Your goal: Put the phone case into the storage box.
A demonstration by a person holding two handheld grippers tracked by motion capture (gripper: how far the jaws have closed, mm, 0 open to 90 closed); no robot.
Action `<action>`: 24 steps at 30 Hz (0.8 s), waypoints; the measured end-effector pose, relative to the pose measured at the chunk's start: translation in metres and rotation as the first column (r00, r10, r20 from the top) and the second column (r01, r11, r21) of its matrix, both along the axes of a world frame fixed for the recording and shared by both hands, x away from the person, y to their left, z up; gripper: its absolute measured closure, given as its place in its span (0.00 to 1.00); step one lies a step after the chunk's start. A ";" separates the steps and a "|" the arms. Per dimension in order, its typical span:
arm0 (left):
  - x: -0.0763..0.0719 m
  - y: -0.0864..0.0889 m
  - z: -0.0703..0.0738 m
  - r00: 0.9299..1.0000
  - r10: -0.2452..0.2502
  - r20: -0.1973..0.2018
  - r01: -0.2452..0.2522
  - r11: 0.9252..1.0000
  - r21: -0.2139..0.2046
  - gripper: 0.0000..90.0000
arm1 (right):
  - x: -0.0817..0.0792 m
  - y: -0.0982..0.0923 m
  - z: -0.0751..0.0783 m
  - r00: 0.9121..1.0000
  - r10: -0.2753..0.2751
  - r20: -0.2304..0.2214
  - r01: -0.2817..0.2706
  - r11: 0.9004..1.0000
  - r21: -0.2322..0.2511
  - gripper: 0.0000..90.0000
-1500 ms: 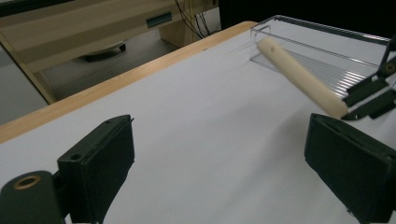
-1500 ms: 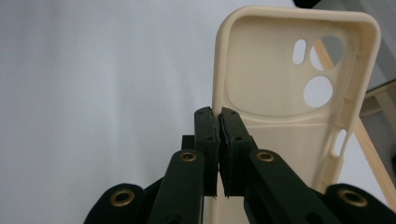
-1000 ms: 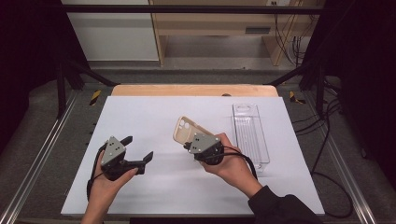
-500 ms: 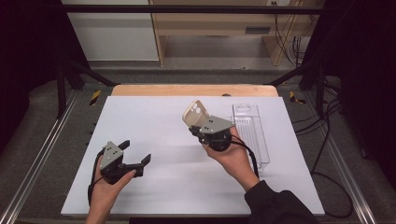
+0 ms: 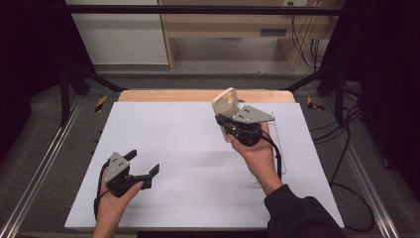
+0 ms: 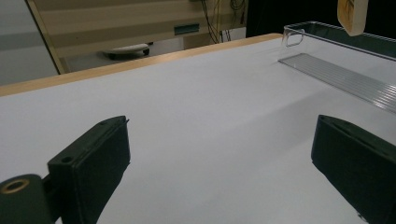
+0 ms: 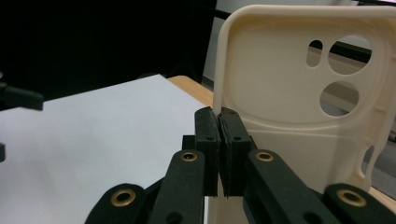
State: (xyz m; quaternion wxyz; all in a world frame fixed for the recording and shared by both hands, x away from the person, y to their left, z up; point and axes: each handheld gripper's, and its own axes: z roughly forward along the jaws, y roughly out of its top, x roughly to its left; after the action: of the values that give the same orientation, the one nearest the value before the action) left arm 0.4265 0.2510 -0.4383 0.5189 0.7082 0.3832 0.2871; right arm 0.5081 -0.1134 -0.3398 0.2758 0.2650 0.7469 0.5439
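Right gripper [image 5: 229, 120] has its jaws clenched on one side edge of a cream phone case [image 5: 226, 110], held upright in the air over the far right part of the surface [image 5: 188, 148]. Risk, as I judge it: the thin edge pinch lets the case pivot or slip and drop, maybe onto the clear plastic tray [image 6: 345, 65] by the right edge. Left gripper [image 5: 143, 166], jaws released, sits near the front left corner. White sheet over a wooden top; dark room, light wood furniture behind.

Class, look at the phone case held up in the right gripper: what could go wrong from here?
1. The right gripper pinches the phone case only at one edge, so it might twist or slip and drop.
2. The clear tray lies below; a careless lowering could knock it.
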 end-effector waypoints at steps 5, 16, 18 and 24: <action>-0.001 0.000 -0.001 1.000 0.003 0.015 -0.003 1.000 -0.005 0.05 | 0.007 -0.014 0.006 0.998 -0.061 -0.005 0.061 0.996 0.062 0.98; -0.002 0.002 -0.005 0.998 0.007 0.057 -0.006 1.000 -0.022 0.04 | 0.025 -0.048 0.011 0.980 -0.194 -0.045 0.199 0.966 0.165 0.98; -0.002 0.002 -0.006 0.998 0.008 0.058 -0.007 1.000 -0.024 0.04 | 0.029 -0.054 0.010 0.975 -0.214 -0.055 0.221 0.959 0.179 0.98; -0.002 0.002 -0.007 0.998 0.011 0.059 -0.010 1.000 -0.023 0.04 | 0.040 -0.067 0.005 0.959 -0.272 -0.081 0.283 0.936 0.209 0.98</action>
State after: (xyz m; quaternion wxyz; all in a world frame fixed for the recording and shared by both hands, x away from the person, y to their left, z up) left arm 0.4244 0.2531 -0.4449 0.5365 0.6914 0.3747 0.3061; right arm 0.5481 -0.1808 -0.3348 0.3000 0.4101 0.6446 0.5713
